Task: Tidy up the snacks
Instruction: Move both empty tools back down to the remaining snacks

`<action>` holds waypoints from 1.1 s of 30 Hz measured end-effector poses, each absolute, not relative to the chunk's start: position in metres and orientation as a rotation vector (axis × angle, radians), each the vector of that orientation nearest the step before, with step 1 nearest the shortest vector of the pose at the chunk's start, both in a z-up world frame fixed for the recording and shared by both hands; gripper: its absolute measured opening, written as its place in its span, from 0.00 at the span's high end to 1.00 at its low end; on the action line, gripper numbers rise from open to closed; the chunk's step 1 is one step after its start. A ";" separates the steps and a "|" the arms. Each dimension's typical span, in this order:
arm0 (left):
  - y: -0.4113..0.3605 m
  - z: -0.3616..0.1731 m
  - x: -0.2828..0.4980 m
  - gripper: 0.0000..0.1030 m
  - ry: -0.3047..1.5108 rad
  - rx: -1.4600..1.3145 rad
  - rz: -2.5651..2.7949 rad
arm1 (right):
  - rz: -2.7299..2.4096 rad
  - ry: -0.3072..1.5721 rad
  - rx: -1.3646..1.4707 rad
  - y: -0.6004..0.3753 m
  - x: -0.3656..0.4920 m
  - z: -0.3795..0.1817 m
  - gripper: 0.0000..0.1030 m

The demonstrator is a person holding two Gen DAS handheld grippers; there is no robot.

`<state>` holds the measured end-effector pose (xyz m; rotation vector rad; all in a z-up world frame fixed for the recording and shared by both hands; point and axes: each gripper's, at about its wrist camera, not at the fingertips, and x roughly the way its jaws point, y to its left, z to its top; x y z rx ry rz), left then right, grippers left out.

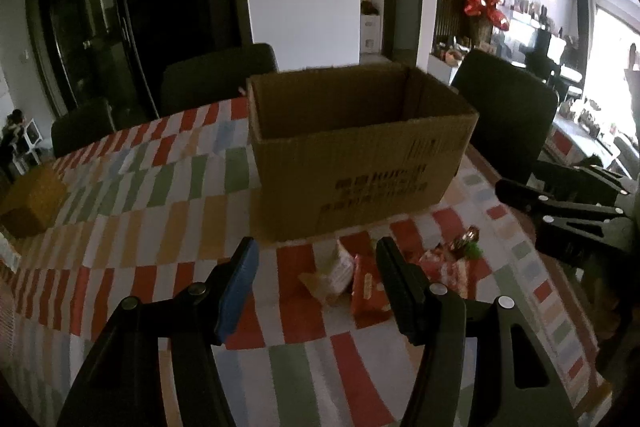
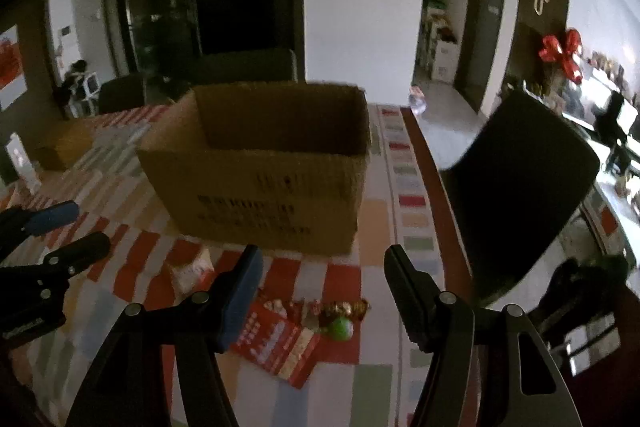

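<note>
Cardboard box rims open; snacks between spread left claw tips.

The left gripper is held with its jaws spread wide and nothing between them — one finger bears a blue pad, the other is bare black. In its own view the right gripper shows at about 3 o'clock. The right gripper is likewise spread apart and empty, and from its camera the left gripper sits near 9 o'clock — fingers parted.
</note>
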<state>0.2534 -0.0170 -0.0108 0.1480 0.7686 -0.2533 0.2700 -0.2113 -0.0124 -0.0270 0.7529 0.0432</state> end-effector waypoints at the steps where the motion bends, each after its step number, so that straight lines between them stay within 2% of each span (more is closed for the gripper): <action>1: -0.016 -0.016 0.254 0.41 0.775 0.159 -0.251 | 0.026 0.761 -0.025 -0.212 0.270 -0.018 0.38; 14: -0.011 -0.081 0.281 0.41 0.937 0.206 -0.280 | -0.065 0.898 0.004 -0.215 0.282 -0.075 0.38; 18: -0.018 -0.095 0.290 0.38 0.973 0.248 -0.314 | -0.082 0.945 0.033 -0.220 0.286 -0.091 0.38; 33: -0.043 -0.120 0.325 0.36 1.024 0.364 -0.351 | -0.134 1.008 0.062 -0.232 0.298 -0.115 0.38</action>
